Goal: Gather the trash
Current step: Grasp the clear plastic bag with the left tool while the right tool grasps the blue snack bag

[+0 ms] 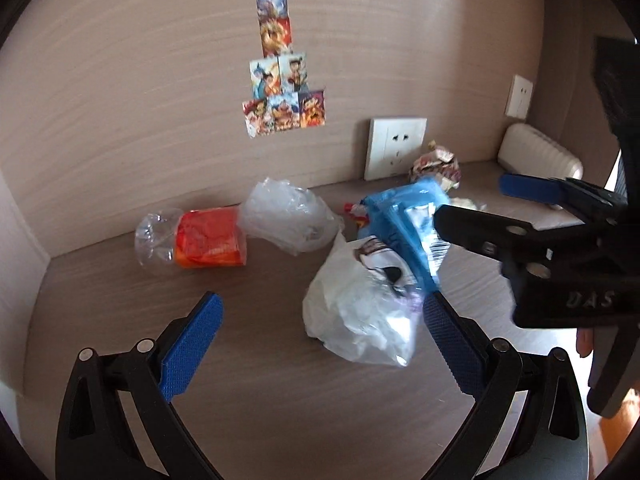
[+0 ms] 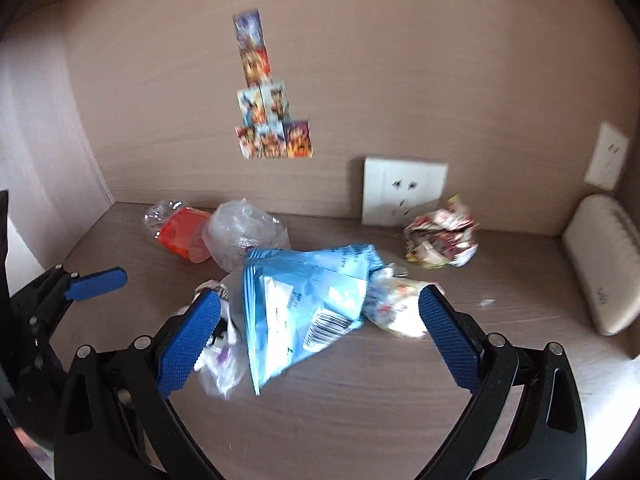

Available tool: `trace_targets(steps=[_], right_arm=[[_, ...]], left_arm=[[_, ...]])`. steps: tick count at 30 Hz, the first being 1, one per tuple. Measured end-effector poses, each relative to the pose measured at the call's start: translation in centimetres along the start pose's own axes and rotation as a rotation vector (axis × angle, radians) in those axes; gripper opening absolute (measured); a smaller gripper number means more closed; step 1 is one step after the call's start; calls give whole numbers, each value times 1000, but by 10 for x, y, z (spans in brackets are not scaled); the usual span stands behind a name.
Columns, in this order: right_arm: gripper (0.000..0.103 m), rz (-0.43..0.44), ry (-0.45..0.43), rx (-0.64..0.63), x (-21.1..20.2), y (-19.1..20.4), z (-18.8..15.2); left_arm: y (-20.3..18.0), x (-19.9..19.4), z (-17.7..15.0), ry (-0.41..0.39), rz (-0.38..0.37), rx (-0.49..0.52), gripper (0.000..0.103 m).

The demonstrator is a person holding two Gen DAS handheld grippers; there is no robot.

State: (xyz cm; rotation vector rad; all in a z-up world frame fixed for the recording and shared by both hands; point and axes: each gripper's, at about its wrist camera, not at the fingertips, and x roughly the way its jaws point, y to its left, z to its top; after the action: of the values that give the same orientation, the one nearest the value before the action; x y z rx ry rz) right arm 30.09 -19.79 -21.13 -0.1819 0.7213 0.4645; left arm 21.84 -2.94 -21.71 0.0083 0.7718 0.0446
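Surface (image 2: 360, 400): wood-grain, walled at back and sides, scattered with trash.
Wall socket (image 2: 404, 190): landmark, white, on the back wall.
Blue packet (image 2: 304, 296): in front of and left of the wall socket, lying partly over a white plastic bag (image 1: 360, 312); largest piece of trash.
Clear bag (image 2: 240, 232): left of the wall socket, crumpled.
Orange pack (image 2: 182, 236): further left, half in clear wrap.
Crumpled wrapper (image 2: 440, 236): just right of the wall socket.
Small wrapper (image 2: 396, 304): touching the blue packet's right edge.
Left hand-held gripper (image 1: 320, 344): released, jaws wide, holding nothing, near the white plastic bag.
Right hand-held gripper (image 2: 320, 332): released, jaws astride the blue packet, not clamping it.
Risk: slick film likely to slip from the pads; closing on the overlap may drag both pieces.
Unclear: motion blur; white plastic bag mostly hidden in the right view; no bin visible.
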Motion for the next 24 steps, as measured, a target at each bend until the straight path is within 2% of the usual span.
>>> trace_targets(steps=[6, 8, 10, 11, 13, 19, 24], right_arm=[[99, -8, 55, 5, 33, 4, 7], [97, -8, 71, -12, 40, 6, 6], [79, -20, 78, -33, 45, 8, 4], [79, -29, 78, -47, 48, 9, 3], [73, -41, 69, -81, 49, 11, 3], [66, -11, 48, -89, 44, 5, -1], [66, 2, -53, -94, 12, 4, -3]], left_arm=[[1, 22, 3, 19, -45, 52, 98], [2, 30, 5, 27, -83, 54, 97], [3, 38, 7, 45, -134, 50, 83], [4, 43, 8, 59, -164, 37, 70], [3, 51, 8, 74, -187, 27, 63], [-1, 46, 8, 47, -169, 17, 54], [2, 22, 6, 25, -129, 32, 54]])
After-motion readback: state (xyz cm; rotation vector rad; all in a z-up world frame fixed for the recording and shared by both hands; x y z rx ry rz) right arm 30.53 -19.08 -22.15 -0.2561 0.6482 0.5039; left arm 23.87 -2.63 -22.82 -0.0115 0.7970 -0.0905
